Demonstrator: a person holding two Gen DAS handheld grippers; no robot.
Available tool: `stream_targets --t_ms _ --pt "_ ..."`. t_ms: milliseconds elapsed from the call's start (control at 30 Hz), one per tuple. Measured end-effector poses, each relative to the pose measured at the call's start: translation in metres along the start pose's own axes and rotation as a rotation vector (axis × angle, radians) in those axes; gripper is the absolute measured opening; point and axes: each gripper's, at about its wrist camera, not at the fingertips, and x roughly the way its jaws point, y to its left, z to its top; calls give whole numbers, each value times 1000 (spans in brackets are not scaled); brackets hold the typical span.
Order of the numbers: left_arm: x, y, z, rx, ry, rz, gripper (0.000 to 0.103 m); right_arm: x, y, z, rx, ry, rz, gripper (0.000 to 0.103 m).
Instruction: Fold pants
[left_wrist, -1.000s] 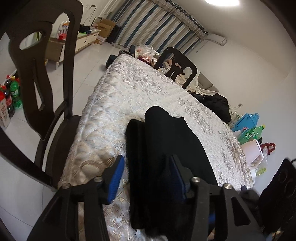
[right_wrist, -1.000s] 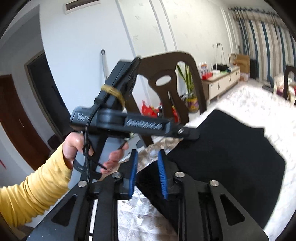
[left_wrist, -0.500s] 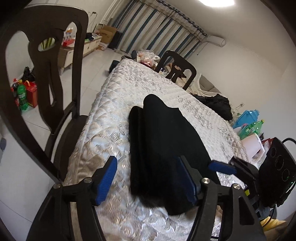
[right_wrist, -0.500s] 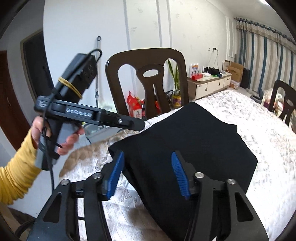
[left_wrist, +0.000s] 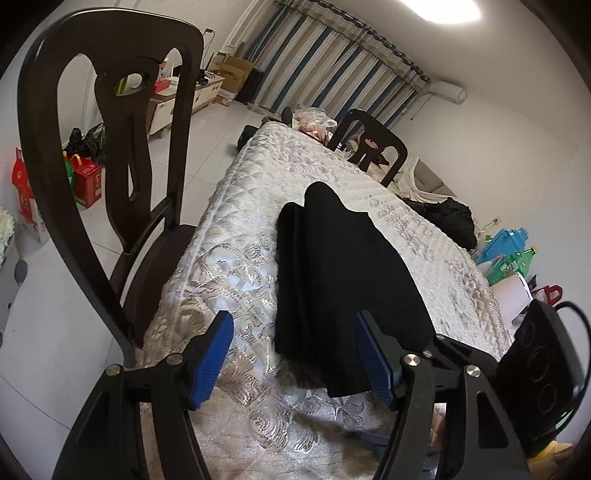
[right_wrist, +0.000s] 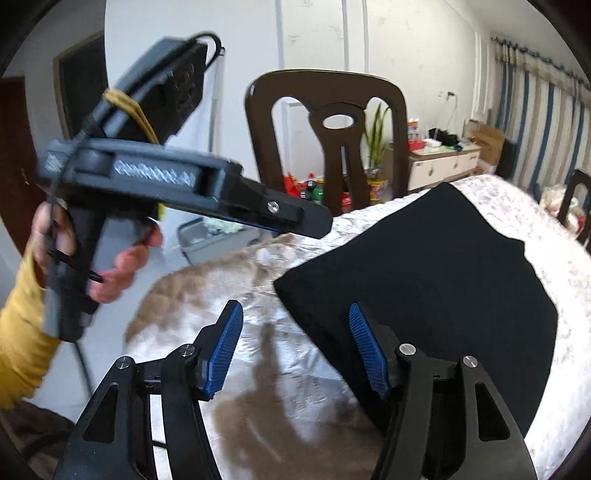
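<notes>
Two views differ. Left wrist: folded black pants (left_wrist: 343, 280) lie on the quilted white table cover (left_wrist: 236, 266), dark wooden chair (left_wrist: 110, 147) beside; left gripper (left_wrist: 295, 363) stands apart, empty. Right wrist: a yellow-sleeved hand (right_wrist: 110, 258) is seen; right gripper (right_wrist: 295, 349) is opening, the pants' edge just inside its right pad.

Left gripper (left_wrist: 293, 360): jaws apart, blue pads facing each other, nothing pressed between them; pointed forward and downward.
Left gripper, seen from the right wrist (right_wrist: 310, 225): black body raised and slanting down toward its tip, blurred.
Left hand (right_wrist: 110, 258): wrapped round the pistol-style handle, fingers (right_wrist: 129, 260) curled at the trigger.
Left sleeve (right_wrist: 22, 332): yellow, reaching to the wrist.
Right gripper (right_wrist: 295, 350): jaws opening, nothing pressed between the blue pads; angled downward.
Right hand: out of view.
</notes>
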Motion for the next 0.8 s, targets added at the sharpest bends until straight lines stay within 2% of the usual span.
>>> stream_targets --t_ms 100,200,267,333,400,533,633,800 --pt "-1 2 -2 -9 -5 -6 70 -15 -9 1 15 -44 17 61" --pt "-1 4 -3 -17 -3 0 70 -15 -20 6 36 -73 -49 61" --pt "-2 4 -3 -19 -5 0 70 2 -21 5 13 -14 -73 61" --pt "-4 5 -3 -25 -11 -4 70 16 -17 2 -15 70 -42 61" --pt "-5 8 -2 -36 -15 -4 70 14 -13 0 -50 35 -62 63" --pt "0 12 -1 -63 -11 -11 75 13 -25 5 10 23 -47 72" --pt "4 14 0 -90 2 -32 76 28 -25 4 -16 73 -113 74" --pt "10 18 5 -127 9 -34 77 38 -13 7 -106 105 -206 76"
